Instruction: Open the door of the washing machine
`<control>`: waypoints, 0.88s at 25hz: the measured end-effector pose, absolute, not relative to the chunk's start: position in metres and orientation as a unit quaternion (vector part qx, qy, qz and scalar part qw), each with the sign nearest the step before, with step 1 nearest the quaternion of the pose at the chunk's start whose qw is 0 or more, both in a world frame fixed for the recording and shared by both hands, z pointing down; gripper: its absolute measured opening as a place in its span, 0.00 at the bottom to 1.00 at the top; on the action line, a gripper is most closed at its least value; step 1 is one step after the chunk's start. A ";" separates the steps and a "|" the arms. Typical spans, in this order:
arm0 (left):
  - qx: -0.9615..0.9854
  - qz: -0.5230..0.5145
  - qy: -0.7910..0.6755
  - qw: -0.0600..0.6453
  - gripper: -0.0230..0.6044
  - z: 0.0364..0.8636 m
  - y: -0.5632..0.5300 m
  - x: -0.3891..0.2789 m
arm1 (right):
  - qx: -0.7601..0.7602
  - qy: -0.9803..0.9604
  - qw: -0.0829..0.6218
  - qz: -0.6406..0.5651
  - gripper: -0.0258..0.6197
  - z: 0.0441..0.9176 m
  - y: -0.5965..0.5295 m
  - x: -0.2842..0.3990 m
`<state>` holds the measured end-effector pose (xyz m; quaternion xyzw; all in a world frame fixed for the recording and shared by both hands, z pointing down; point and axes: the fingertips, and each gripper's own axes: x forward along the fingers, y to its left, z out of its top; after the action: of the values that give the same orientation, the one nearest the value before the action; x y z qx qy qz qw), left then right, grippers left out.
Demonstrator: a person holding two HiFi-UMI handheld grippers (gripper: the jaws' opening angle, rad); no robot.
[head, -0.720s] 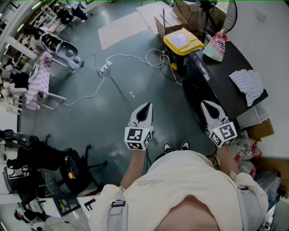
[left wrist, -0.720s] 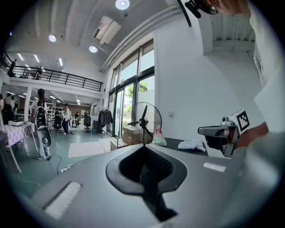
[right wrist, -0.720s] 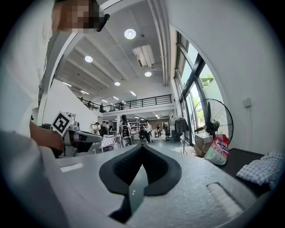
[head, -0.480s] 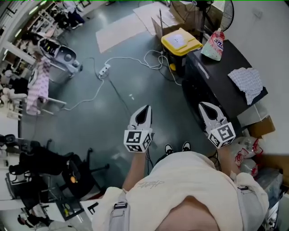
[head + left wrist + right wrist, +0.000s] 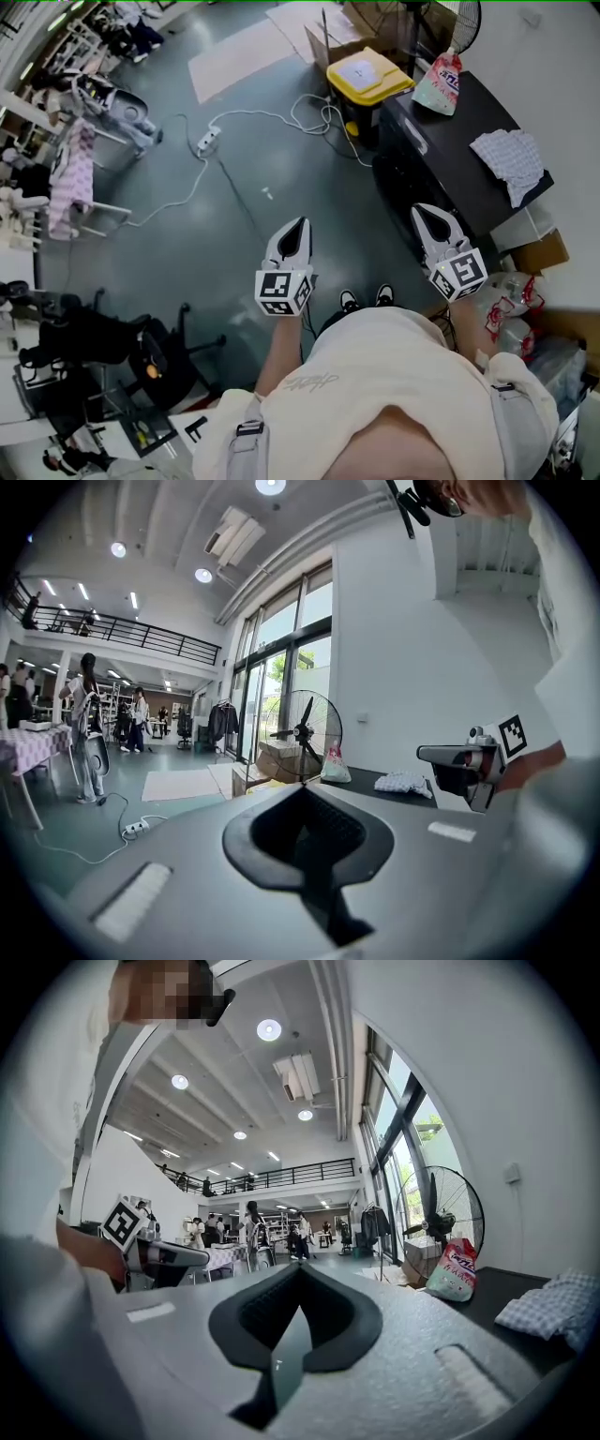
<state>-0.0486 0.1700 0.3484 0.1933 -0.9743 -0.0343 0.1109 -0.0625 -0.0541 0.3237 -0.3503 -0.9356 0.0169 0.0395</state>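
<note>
The washing machine (image 5: pixel 448 150) is a black box at the right of the head view, its dark front face (image 5: pixel 401 187) turned toward the open floor. I cannot make out the door on that face. My right gripper (image 5: pixel 427 216) is held level just in front of the machine's near corner, jaws together and empty. My left gripper (image 5: pixel 298 227) hovers over the floor further left, also shut with nothing in it. The left gripper (image 5: pixel 302 789) looks toward the machine's black top (image 5: pixel 375 782), and the right gripper (image 5: pixel 300 1266) sees that top (image 5: pixel 492 1290) at its right.
A checkered cloth (image 5: pixel 509 159) and a detergent bag (image 5: pixel 441 84) lie on the machine. Behind it stand a yellow-lidded box (image 5: pixel 367 77) and a fan (image 5: pixel 441 1213). A power strip with white cable (image 5: pixel 204 142) crosses the floor. An office chair (image 5: pixel 159 361) stands at the lower left.
The floor and machine have slid slightly up and left in the head view. Both grippers keep about the same place and stay shut.
</note>
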 end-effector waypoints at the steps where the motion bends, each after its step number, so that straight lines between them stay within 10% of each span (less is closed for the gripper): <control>1: 0.192 -0.031 -0.974 0.113 0.06 0.350 0.171 -0.048 | -0.352 -0.935 0.043 0.016 0.04 0.326 -0.052 -0.062; 6: 0.190 -0.034 -0.975 0.114 0.07 0.354 0.181 -0.048 | -0.360 -0.931 0.050 0.011 0.04 0.333 -0.039 -0.062; 9: 0.187 -0.050 -0.974 0.115 0.31 0.357 0.190 -0.054 | -0.358 -0.932 0.054 0.015 0.04 0.336 -0.031 -0.067; 22: 0.213 -0.051 -0.969 0.118 0.30 0.375 0.222 -0.075 | -0.330 -0.941 0.073 0.018 0.04 0.352 -0.001 -0.087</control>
<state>-0.0747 0.2219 0.3755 0.2129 -0.9686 -0.0510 0.1180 -0.0872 -0.0013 0.3521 -0.3301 -0.9409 0.0177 0.0733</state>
